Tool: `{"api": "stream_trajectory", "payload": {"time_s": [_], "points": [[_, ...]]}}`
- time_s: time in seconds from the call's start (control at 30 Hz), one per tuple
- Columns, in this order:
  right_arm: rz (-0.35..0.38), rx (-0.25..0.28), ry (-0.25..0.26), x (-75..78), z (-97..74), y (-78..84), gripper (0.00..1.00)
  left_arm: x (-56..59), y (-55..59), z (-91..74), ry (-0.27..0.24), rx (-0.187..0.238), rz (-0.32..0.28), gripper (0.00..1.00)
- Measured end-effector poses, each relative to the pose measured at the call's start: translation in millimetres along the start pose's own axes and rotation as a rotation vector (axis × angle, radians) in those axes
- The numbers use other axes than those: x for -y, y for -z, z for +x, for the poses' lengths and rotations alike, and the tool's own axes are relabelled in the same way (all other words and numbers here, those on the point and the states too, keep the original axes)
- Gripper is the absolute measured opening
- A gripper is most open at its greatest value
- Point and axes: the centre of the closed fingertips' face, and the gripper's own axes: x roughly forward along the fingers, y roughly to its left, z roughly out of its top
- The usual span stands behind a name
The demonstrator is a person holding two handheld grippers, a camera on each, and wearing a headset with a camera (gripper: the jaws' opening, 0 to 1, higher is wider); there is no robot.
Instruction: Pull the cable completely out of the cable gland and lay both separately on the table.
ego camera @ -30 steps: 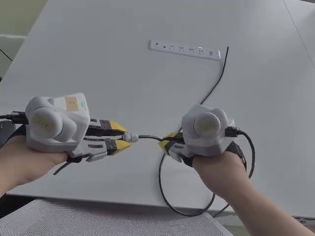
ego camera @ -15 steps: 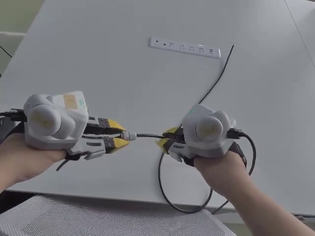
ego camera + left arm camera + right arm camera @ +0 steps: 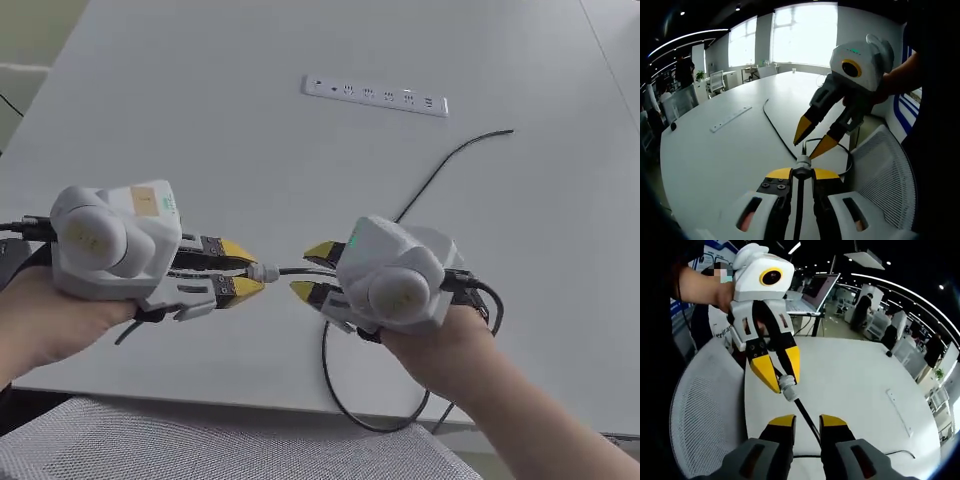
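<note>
White tabletop [image 3: 250,130]. Cable gland [image 3: 264,272]: small, rigid, clamped in left gripper's [image 3: 252,276] jaws above near edge. Cable [image 3: 440,175]: thin, likely limp, light, threaded through gland; right gripper's [image 3: 304,270] jaws open astride it. Best hold: beside gland.

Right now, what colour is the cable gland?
The cable gland is light grey, clearest in the right gripper view.

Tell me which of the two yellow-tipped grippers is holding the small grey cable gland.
The left gripper: its jaws are shut on the grey cable gland. The right gripper has its jaws open around the thin black cable, gripping nothing.
</note>
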Motion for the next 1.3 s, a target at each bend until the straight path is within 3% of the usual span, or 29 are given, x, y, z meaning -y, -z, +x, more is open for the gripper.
{"api": "stream_trajectory", "payload": {"time_s": [0.27,0.43,0.57,0.73,1.17,1.3], "points": [[-0.035,0.021,-0.025,-8.0,1.3,-11.3,0.15,2.2,-1.0,1.8,0.005,0.002,0.005,0.15],[-0.077,-0.002,-0.022,-9.7,3.4,-8.2,0.05,5.5,-0.4,2.6,0.013,0.002,0.006,0.15],[-0.075,0.001,-0.016,-8.7,3.9,-8.0,0.03,5.5,0.3,2.0,0.014,0.001,0.006,0.15],[-0.038,0.020,0.003,-5.1,0.8,-9.2,0.02,3.2,-3.2,0.4,0.013,0.016,0.001,0.15],[0.127,-0.007,0.026,4.3,-3.5,13.5,0.01,4.2,-4.5,-2.6,0.011,0.025,0.033,0.15],[0.241,-0.008,0.023,5.7,-4.2,20.6,0.01,3.7,-5.2,-3.2,0.009,0.027,0.032,0.15]]}}
